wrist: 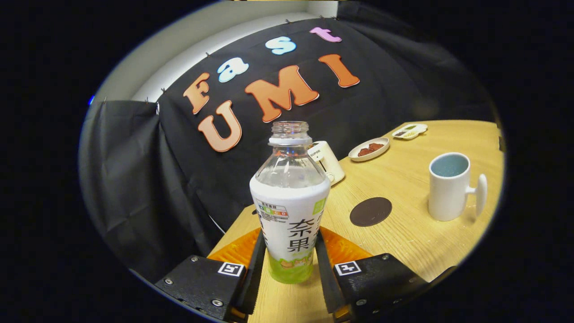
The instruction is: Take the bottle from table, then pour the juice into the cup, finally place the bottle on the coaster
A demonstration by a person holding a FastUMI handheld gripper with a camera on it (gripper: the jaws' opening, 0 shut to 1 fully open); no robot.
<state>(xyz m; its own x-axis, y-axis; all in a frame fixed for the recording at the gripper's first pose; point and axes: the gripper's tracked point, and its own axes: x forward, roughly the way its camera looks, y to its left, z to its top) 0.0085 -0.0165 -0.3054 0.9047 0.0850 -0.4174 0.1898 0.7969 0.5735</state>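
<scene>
- Bottle stands uncapped on the counter, clamped low by the claw; a loose grip could let it tip.
- Overshooting the cup would spill juice beside the coaster.

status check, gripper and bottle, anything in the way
Gripper shut on bottle, uncapped and upright. Cup and coaster beyond, both empty. Path across table open.
</scene>
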